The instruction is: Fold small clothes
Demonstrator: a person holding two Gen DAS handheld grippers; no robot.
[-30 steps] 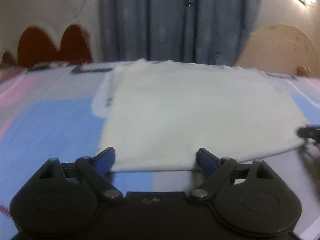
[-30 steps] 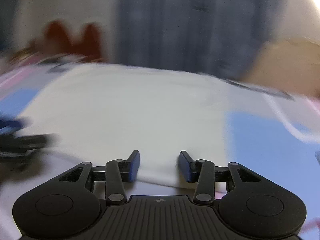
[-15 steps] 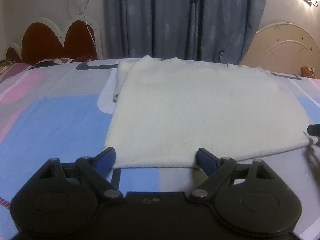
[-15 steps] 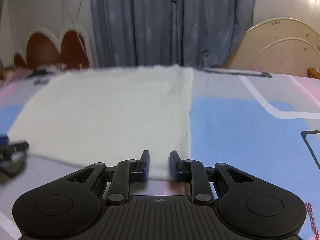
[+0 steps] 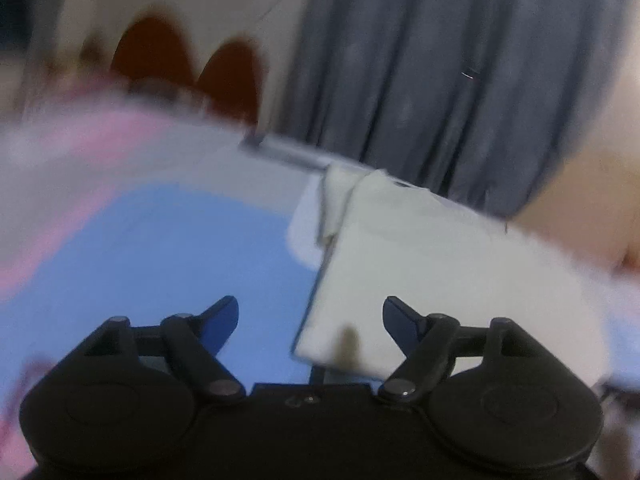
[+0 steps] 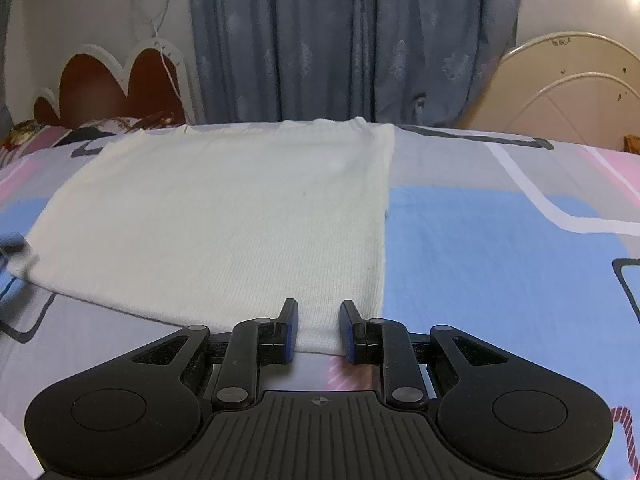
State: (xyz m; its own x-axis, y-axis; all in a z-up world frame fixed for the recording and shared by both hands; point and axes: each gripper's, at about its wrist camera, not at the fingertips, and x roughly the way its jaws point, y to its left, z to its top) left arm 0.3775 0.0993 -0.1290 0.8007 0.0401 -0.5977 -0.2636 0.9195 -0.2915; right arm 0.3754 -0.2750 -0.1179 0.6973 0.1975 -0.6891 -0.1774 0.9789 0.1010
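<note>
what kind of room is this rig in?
Most likely a bedroom. The white garment lies flat on a patterned bedsheet, with a scalloped red headboard behind it and grey-blue curtains hanging on the far wall.

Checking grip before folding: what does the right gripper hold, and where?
Nothing yet: the right gripper, jaws just narrowed, straddles the cream knitted garment at its near hem.

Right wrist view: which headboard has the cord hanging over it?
The dark red scalloped headboard with white trim, at the left. A thin white cord dangles down across it. The cream arched headboard at the right has none.
</note>
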